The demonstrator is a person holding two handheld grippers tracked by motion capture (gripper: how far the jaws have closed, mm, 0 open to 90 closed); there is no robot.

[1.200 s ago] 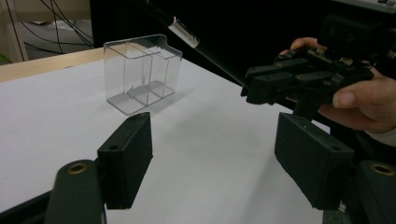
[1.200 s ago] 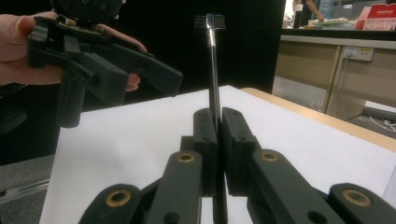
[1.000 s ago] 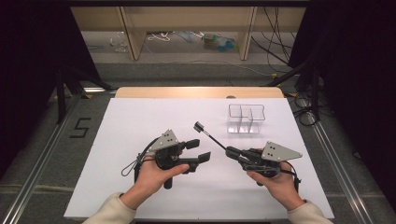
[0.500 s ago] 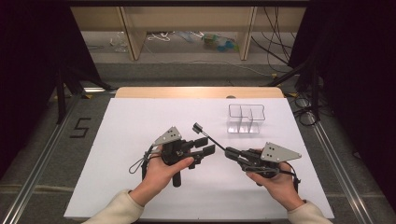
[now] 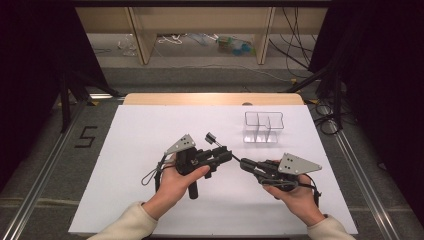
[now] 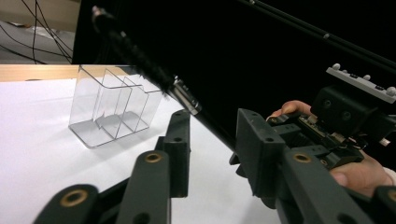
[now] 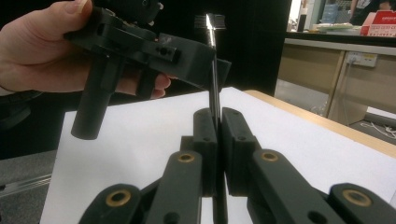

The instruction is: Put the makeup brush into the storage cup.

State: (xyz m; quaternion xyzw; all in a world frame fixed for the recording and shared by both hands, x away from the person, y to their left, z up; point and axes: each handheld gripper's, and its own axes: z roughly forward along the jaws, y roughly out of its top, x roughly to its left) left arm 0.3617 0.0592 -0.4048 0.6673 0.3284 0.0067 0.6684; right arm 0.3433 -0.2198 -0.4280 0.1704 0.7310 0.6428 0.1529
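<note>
- Right gripper [image 7: 217, 126] fingers pinched on thin brush [image 5: 223, 148], raised above table [image 5: 150, 130].
- Left gripper [image 6: 210, 135] fingers apart, straddling brush shaft.
- Handover likely underway; next, left closes on the brush before right lets go.
- Clear organizer [image 5: 263, 127] beyond.

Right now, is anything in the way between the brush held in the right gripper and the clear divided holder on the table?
Nothing rests on the table between them. The right gripper is shut on the thin black brush. The open left gripper is around its shaft, beside the path to the clear divided holder.
</note>
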